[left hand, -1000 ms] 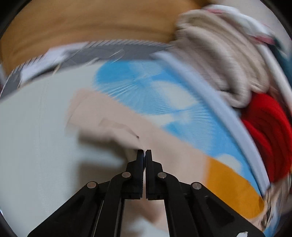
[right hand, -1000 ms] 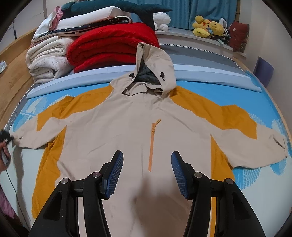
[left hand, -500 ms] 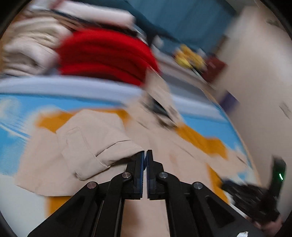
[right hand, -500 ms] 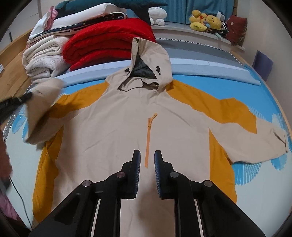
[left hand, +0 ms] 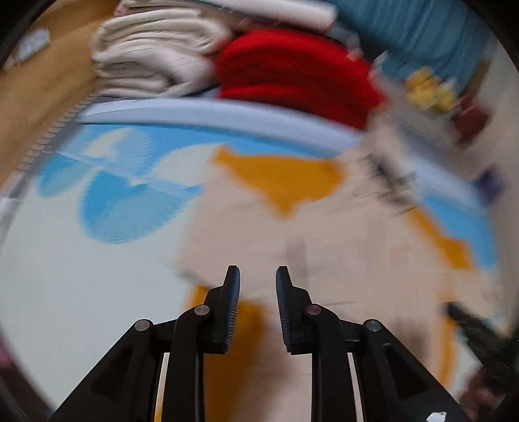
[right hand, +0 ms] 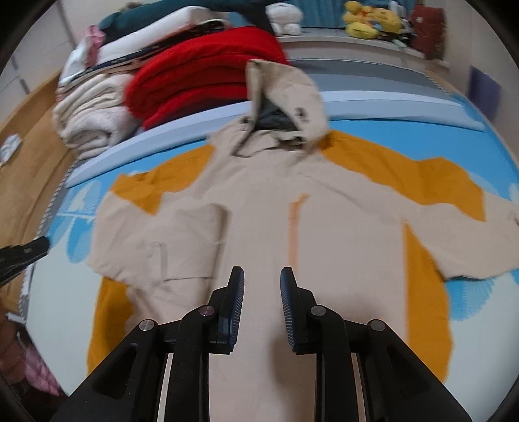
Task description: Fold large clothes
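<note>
A beige hooded jacket (right hand: 259, 233) with orange panels lies face up on the blue-and-white bed sheet (right hand: 486, 152). Its left sleeve (right hand: 155, 240) is folded over onto the chest, while the right sleeve (right hand: 470, 233) is spread out flat. The hood (right hand: 285, 97) points toward the pile of bedding. My left gripper (left hand: 258, 276) hovers over the folded sleeve in a blurred view. Its jaws are opening and hold nothing. Above the jacket's lower front is my right gripper (right hand: 262, 276); its jaws are also opening, with nothing between them.
Folded cream blankets (right hand: 90, 120) and a red blanket (right hand: 201, 74) are stacked behind the jacket. Plush toys (right hand: 369, 19) sit on a ledge at the back. A wooden bed frame (right hand: 29, 162) runs along the left. A pink sleeve (right hand: 19, 363) shows at lower left.
The left gripper carried the left sleeve from the bed's side across onto the jacket's chest, let it go and parted its jaws. The right gripper's jaws closed from wide, then parted slightly.
</note>
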Demonstrator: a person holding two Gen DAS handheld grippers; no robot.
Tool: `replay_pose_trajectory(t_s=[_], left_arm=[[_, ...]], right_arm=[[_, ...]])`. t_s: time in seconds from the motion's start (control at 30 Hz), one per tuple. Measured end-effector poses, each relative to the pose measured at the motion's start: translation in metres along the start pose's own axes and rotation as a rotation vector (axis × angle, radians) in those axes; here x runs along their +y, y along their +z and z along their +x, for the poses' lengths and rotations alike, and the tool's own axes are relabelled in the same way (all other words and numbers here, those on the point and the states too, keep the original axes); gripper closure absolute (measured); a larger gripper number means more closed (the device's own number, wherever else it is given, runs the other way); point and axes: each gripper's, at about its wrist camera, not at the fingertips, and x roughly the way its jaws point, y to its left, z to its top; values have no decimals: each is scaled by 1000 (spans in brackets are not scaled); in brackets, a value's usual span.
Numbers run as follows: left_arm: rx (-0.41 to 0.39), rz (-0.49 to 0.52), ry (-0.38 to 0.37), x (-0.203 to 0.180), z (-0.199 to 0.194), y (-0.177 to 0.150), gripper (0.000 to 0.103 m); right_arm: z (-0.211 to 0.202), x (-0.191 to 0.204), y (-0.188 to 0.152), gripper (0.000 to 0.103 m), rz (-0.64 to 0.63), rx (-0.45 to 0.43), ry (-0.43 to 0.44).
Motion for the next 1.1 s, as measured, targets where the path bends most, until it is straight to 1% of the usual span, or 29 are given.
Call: replay_pose_trajectory(t_s=[0.03,0.07,0.1,0.13,0.2,0.23,0.3,0.33,0.37,0.4,0.47,0.53,0.57,0.6,0.63,0.67,0.73,0.8,0.83,0.87,0.93,0.97,1.0,1.03,1.07,1.1], left_arm=[[12,-30,-31,4,4,7,86],[13,-49,-67,4,6,13,86],[3,-56,-87,5,7,20,85],[-25,-49,-68,5,7,29,84],[-59,-55,-10,11,7,36,84],[-55,-80,-6,19,9,40,84],[-28,-128,-32,33,16,43,84],[-11,-153,-40,38,19,46,84],[-7,-166,-40,51,18,43,84],[-3,-180,-38,57,18,44,84],[-2,-211,-49,69,16,45,84],[-11,-242,-59,78,14,51,84],[-16,-250,-58,82,11,52,84],[-20,-267,-56,88,9,54,84],[-22,-285,-59,93,7,55,84],[-25,-298,-62,97,6,56,84],[-28,-311,-68,102,4,57,84],[-22,-313,-76,103,4,57,84],[-20,-315,-79,103,4,57,84],[-18,-316,-80,103,4,57,84],[-15,-308,-79,100,5,56,84],[-11,-300,-79,98,6,55,84],[-8,-293,-81,96,7,55,84],[-4,-284,-82,93,7,54,84],[-2,-279,-82,92,8,53,84],[2,-275,-82,91,9,52,84]], right_arm=[[3,12,-3,78,-29,0,21],[8,26,-6,78,-68,-3,47],[14,41,-9,78,-112,-5,68],[18,52,-11,78,-142,-3,77],[35,86,-19,78,-249,-4,89],[45,99,-23,75,-294,-5,79],[64,119,-30,68,-360,0,65],[79,131,-34,63,-395,17,48],[98,144,-38,62,-441,46,15],[112,152,-43,62,-479,71,-19],[135,166,-49,61,-547,124,-51],[149,175,-56,62,-628,154,-106],[152,176,-57,65,-659,168,-135],[152,172,-53,74,-671,168,-155],[144,166,-48,97,-659,159,-154],[131,156,-38,97,-614,137,-132],[99,132,-15,99,-497,63,-100],[47,86,8,99,-327,-42,-77],[32,71,12,99,-280,-69,-77],[10,43,16,100,-211,-112,-100],[-7,5,18,100,-110,-159,-161],[-13,-26,14,97,-11,-167,-193],[-13,-43,11,95,43,-162,-200],[-6,-70,3,87,146,-132,-196],[4,-88,-1,74,223,-86,-181],[15,-100,-6,68,299,-45,-145]])
